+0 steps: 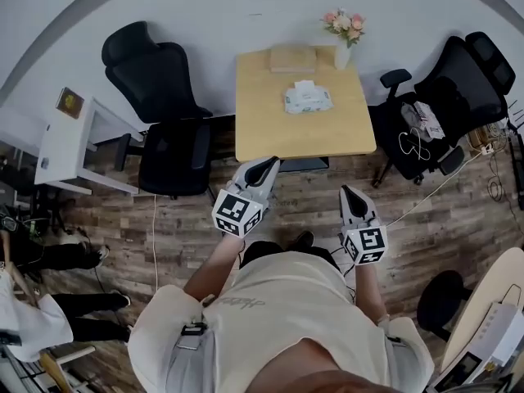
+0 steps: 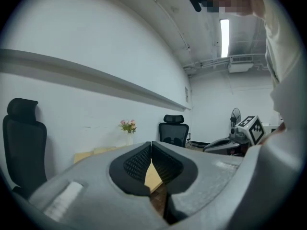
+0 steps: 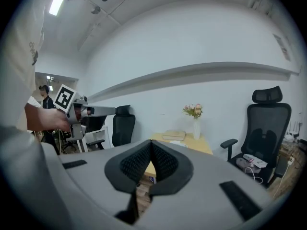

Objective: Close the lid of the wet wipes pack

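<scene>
Head view looks steeply down over the person; both gripper views face level along their jaws, well back from the table all three share.

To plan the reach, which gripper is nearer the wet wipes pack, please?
Left. Left gripper at the table edge facing the wet wipes pack; right gripper farther back.

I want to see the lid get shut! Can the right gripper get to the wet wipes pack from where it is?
Probably not yet. The right gripper hangs short of the table, and the wet wipes pack lies well in from the near edge. Nothing stands in the way, though.
</scene>
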Demonstrator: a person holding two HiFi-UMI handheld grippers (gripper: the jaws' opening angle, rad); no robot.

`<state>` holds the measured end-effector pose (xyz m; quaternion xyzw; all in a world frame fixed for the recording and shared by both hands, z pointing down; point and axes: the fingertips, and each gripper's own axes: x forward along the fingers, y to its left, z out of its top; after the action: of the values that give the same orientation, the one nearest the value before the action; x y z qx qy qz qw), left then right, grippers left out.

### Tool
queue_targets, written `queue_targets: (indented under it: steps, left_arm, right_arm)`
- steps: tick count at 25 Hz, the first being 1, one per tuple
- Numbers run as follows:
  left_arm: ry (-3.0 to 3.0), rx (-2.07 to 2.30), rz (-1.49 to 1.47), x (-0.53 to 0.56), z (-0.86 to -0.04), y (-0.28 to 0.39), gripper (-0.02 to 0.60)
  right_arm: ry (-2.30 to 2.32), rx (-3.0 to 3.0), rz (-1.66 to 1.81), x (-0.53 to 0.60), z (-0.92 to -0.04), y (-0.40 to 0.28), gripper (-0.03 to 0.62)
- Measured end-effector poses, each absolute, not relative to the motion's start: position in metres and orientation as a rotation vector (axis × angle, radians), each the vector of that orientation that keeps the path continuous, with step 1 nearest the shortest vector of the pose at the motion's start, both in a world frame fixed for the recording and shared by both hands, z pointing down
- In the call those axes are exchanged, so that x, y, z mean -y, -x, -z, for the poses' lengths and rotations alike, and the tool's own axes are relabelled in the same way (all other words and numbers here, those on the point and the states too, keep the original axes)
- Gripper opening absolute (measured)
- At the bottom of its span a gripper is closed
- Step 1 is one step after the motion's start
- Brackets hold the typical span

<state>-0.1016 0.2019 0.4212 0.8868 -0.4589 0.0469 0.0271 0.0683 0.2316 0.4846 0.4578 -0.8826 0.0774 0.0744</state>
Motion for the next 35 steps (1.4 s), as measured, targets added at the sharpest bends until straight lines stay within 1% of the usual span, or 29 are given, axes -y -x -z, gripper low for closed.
queue_targets:
  steps: [4, 8, 13, 19, 25, 31, 35]
  left_arm:
    - [-2.686, 1.426, -0.221, -0.184, -0.441, 0.095, 0.017]
    - [-2.669, 1.374, -0.310, -0.166, -0.459, 0.085, 0.017]
    - [-2.678, 1.330, -0.297, -0.125, -0.466, 0.078, 0.017]
    - [-2.694, 1.336, -0.226, -0.058, -0.463, 0.078, 0.017]
    - [-2.749, 1.268, -0.121, 0.009, -0.441, 0.081, 0.017]
    - [-2.765, 1.202, -0.153, 0.062, -0.455, 0.108, 0.017]
    - [-2.721, 1.171, -0.172, 0.086, -0.472, 0.122, 0.018]
  right_arm:
    - [-1.389, 2.655, -0.278, -0.208, -0.487, -0.085, 0.002]
    - [-1.425, 2.667, -0.431, -0.195, -0.499, -0.100, 0.002]
    - [-1.406, 2.631, -0.456, -0.165, -0.514, -0.102, 0.002]
    - [-1.408, 2.604, -0.388, -0.113, -0.498, -0.101, 0.002]
    - [-1.444, 2.607, -0.298, -0.041, -0.462, -0.077, 0.002]
    - [-1.505, 2.593, -0.262, 0.019, -0.451, -0.047, 0.002]
    - [-1.484, 2.573, -0.312, 0.044, -0.458, -0.029, 0.002]
